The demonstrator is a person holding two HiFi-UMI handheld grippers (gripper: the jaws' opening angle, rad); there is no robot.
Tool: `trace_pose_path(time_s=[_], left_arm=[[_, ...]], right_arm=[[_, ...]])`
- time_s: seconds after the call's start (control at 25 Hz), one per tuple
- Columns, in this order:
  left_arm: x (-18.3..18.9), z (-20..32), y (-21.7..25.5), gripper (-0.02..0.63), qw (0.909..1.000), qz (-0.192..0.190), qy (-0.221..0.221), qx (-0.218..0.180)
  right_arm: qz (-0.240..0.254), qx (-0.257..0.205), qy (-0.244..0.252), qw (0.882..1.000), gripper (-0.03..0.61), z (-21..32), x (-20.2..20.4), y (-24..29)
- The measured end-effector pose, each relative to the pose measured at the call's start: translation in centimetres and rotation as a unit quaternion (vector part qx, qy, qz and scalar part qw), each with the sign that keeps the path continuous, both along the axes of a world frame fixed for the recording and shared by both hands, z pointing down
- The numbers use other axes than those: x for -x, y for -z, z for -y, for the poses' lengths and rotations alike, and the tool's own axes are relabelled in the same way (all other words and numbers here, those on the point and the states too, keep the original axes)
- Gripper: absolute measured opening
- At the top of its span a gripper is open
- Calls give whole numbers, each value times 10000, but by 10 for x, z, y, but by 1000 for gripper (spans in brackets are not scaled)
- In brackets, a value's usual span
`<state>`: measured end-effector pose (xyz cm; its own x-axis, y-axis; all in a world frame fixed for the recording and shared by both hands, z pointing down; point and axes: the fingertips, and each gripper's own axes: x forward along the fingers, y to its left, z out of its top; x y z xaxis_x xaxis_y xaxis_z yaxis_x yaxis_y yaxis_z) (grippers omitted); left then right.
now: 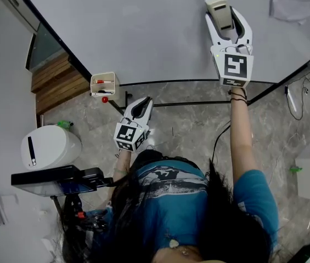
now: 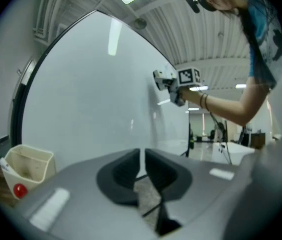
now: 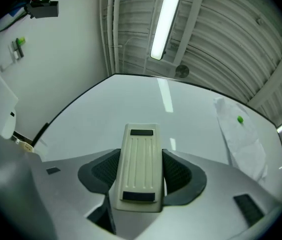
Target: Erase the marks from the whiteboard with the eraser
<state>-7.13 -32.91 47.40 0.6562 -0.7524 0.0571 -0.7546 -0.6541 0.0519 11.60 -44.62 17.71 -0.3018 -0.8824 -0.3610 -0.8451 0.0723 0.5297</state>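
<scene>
Right gripper (image 1: 227,21) clamped on eraser (image 3: 141,166), against whiteboard (image 1: 144,26). Left gripper (image 2: 141,166) clenched, empty, below whiteboard's bottom edge, beside marker tray (image 1: 104,84).

The eraser (image 3: 141,166) is cream and ribbed, with black end patches. The whiteboard (image 1: 144,26) is plain white with a black frame. The cube (image 1: 235,66) bears black-and-white squares.

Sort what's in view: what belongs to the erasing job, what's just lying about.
Job: whiteboard; eraser, clamped in the right gripper.
Lying about: cream marker box; white sheet on the board; left gripper, shut and empty.
</scene>
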Motion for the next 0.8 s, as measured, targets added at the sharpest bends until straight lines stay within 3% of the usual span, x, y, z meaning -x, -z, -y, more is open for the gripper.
trace_pose_path(time_s=[0.24,0.48,0.6,0.8], left_arm=[[28,19,-4,29,9998,-72,166,129],[22,-4,-20,29,9980,-129,487,372],[1,-41,-30,29,9964,-2,684,499],[-63,-116,-40,29,9943,200,881,561]], right_arm=[[181,857,537,9947,262,22,75,-68],[310,1656,1149,9790,262,0,116,-135],[336,2021,1520,9669,262,-36,116,-173],[410,2461,1902,9495,262,-126,72,-224]])
